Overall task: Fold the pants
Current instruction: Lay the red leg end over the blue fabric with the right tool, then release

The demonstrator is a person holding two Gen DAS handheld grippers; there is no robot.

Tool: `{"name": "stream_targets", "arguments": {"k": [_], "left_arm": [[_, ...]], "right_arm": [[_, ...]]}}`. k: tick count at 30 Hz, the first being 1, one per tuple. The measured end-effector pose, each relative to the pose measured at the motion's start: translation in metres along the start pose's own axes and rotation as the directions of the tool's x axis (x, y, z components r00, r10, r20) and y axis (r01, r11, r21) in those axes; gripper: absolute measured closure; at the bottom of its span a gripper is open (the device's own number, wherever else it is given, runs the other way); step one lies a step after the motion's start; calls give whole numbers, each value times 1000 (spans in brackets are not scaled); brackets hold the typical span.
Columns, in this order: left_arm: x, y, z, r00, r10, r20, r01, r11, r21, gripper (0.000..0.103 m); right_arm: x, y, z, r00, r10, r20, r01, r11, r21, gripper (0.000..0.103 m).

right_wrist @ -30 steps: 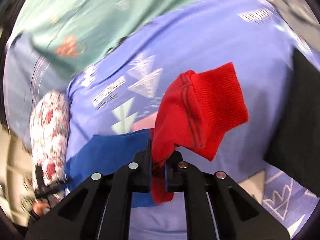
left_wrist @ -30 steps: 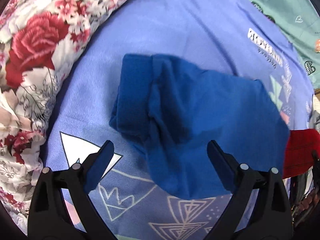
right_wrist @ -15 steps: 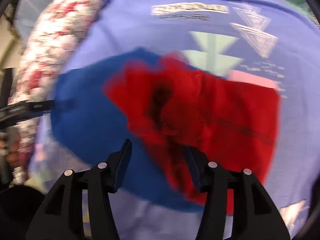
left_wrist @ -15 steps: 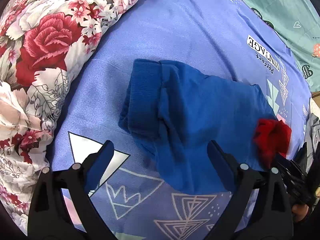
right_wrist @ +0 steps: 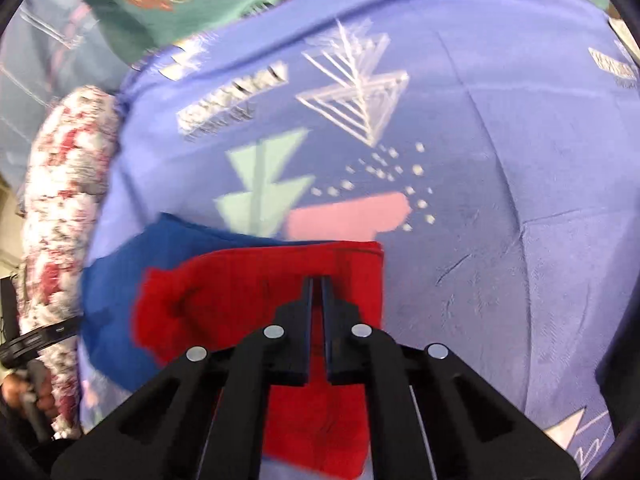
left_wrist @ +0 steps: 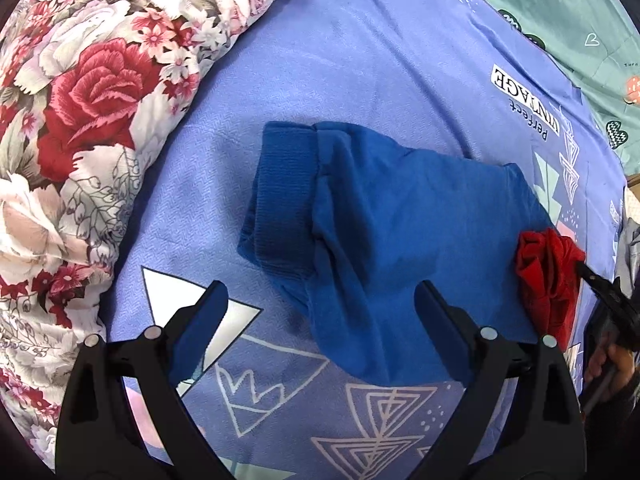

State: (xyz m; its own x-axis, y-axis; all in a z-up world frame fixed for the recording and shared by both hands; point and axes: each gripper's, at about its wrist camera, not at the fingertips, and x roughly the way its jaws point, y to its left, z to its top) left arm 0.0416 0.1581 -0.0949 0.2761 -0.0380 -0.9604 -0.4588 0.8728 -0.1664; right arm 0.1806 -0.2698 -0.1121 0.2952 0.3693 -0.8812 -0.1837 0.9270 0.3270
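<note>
A rose-patterned quilt (left_wrist: pixel 80 120) is heaped left of the folded blue pants (left_wrist: pixel 400 208), which lie in the middle of a periwinkle sheet (left_wrist: pixel 360 60) printed with white triangles and the words "Perfect VINTAGE". Your left tongs (left_wrist: pixel 321 285) hang over the near edge of the blue pants, pointing steeply down. Their jaws are wide apart and grip nothing: one pad is over a white triangle just left of the pants, the other over the pants' near right corner. The blue pants are folded into a compact bundle, with the ribbed band turned to the left and the smoother cloth running to the right. At their right end sits a pair of red pants (left_wrist: pixel 548 272), overlapping the blue cloth and partly lying on the sheet; from the left wrist they look bunched, and from the right wrist flatter, with a straight far edge. Your right tongs (right_wrist: pixel 318 280) are on top of the red pants, and the jaws, which have just been closing, are now drawn together with only a slit between them. The blurred view does not show whether any red cloth is caught in that slit. Your right hand (left_wrist: pixel 608 360) shows at the frame's edge, right of the blue pants. A green printed sheet (left_wrist: pixel 560 8) lies beyond them, at the far right.
</note>
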Motion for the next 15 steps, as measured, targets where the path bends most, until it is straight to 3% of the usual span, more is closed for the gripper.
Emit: {"name": "stream_targets", "arguments": {"k": [3,7,12,15], "left_arm": [[-1,3,-1,1000,14,-3,-14,1000,-11,8],[-3,8,-1,1000,9,5,-9,999,-34,8],[0,15,-2,1000,6,-1,-6,998,-57,8],[3,19,-1,1000,15,-8,-15,997,-73,8]], "right_arm": [[8,15,-1,999,-51,-11,50,996,-77,98],[-20,26,-12,1000,3,-7,-4,993,-116,97],[-28,29,-53,994,5,-112,-25,984,-177,97],[-3,27,-69,983,-53,-178,18,982,-189,96]]}}
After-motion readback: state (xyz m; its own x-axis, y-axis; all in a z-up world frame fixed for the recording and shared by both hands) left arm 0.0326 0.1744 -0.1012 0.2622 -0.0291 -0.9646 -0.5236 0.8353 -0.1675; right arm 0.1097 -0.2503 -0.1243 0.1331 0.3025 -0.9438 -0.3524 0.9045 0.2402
